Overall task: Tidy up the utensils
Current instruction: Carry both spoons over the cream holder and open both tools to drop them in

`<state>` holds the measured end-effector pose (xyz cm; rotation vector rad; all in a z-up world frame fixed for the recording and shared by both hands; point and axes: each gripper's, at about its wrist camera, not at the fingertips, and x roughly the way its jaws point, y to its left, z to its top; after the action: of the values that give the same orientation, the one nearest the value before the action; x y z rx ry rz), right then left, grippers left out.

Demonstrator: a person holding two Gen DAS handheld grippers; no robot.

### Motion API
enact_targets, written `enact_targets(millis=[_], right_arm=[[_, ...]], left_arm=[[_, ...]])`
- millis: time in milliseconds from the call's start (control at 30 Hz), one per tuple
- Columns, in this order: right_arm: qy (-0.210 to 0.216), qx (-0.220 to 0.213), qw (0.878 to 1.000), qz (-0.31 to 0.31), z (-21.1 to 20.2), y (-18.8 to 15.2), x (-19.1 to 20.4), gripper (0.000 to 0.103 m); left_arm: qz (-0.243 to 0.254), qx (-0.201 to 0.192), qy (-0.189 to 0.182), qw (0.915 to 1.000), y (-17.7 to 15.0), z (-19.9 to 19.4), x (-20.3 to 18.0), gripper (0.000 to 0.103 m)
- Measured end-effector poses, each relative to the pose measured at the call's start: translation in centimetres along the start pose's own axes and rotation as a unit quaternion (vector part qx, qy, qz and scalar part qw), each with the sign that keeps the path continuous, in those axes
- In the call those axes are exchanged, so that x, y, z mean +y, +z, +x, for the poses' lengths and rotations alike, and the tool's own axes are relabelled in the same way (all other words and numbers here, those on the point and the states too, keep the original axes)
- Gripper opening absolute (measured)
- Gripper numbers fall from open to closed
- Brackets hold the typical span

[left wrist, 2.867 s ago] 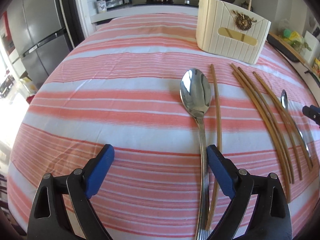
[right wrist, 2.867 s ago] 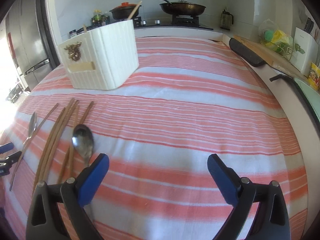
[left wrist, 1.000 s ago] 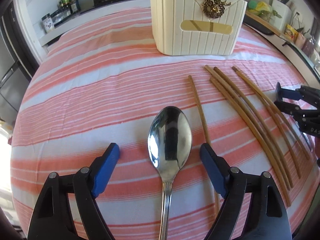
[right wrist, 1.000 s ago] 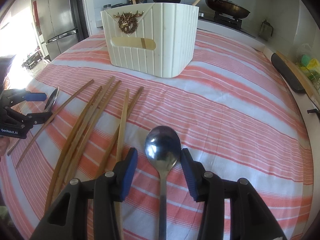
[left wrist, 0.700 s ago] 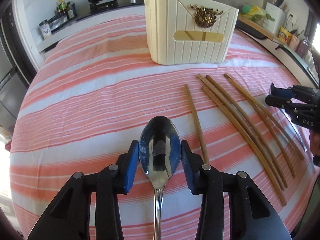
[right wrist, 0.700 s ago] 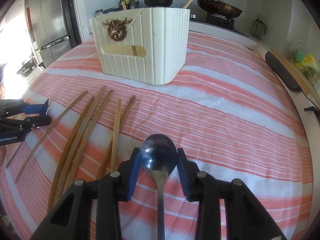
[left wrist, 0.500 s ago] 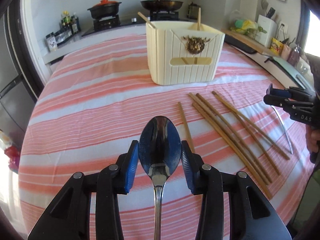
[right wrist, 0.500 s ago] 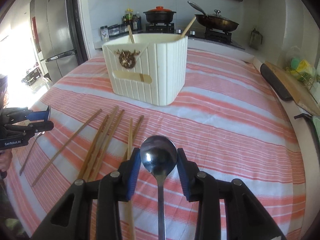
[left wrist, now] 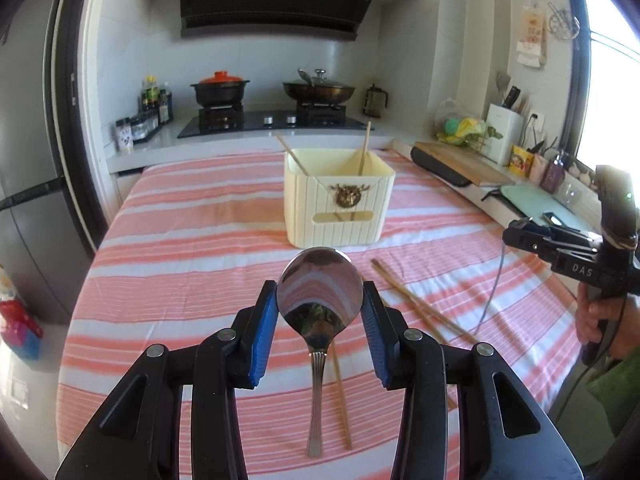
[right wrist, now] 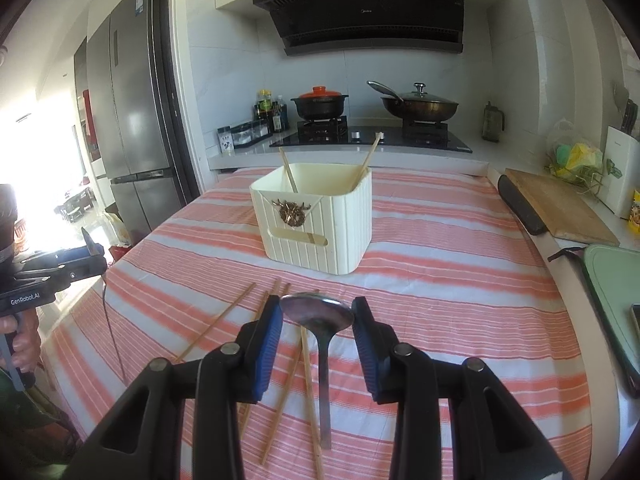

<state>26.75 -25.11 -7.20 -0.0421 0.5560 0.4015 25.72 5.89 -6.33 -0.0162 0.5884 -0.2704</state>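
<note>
My left gripper (left wrist: pixel 319 300) is shut on the bowl of a large steel spoon (left wrist: pixel 320 288), held off the table with its handle hanging toward me. My right gripper (right wrist: pixel 317 322) is shut on the bowl of a smaller steel spoon (right wrist: pixel 317 312), also lifted, handle trailing down. Ahead stands a cream ribbed utensil box (left wrist: pixel 339 202) (right wrist: pixel 316 216) with two chopsticks leaning inside. Several wooden chopsticks (left wrist: pixel 420 306) (right wrist: pixel 276 344) lie on the striped cloth below both grippers. In the left wrist view the right gripper (left wrist: pixel 516 236) shows at the right edge; in the right wrist view the left gripper (right wrist: pixel 94 256) shows at the left.
A pink and white striped cloth (left wrist: pixel 192 248) covers the table. Behind it is a stove counter with a black pot (left wrist: pixel 220 90) and a pan (left wrist: pixel 318 90). A cutting board (right wrist: pixel 556 204) lies on the right counter, a fridge (right wrist: pixel 128 120) stands at left.
Both grippers closed on their spoons' bowls on the table, then lifted them clear and tilted up, so the box and stove now sit in mid view.
</note>
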Motion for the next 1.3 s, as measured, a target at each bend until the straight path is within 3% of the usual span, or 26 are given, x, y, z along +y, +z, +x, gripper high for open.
enact_targets(millis=[300,700,1033,1300], right_arm=[[-0.004,-0.023,1.000,0.017,-1.4,1.6,-0.2,0.036],[0.002,-0.036,0.999,0.004,-1.2,6.7,-0.4,0.036],[0.004,-0.057,0.998,-0.012,1.2,15.6,-1.0,0.036],[0.014,-0.078,0.997,0.002,5.2,23.1,-1.8,0.036]], left_arm=[[-0.023,-0.016,-0.008,0.9996,1.7,-0.4,0.5,0.042],[-0.028,-0.028,-0.020,0.9990,6.1,0.1,1.5,0.042],[-0.027,-0.068,-0.031,0.9969,15.5,1.1,2.8,0.042],[-0.046,-0.093,-0.029,0.9941,23.7,5.9,3.5,0.042]])
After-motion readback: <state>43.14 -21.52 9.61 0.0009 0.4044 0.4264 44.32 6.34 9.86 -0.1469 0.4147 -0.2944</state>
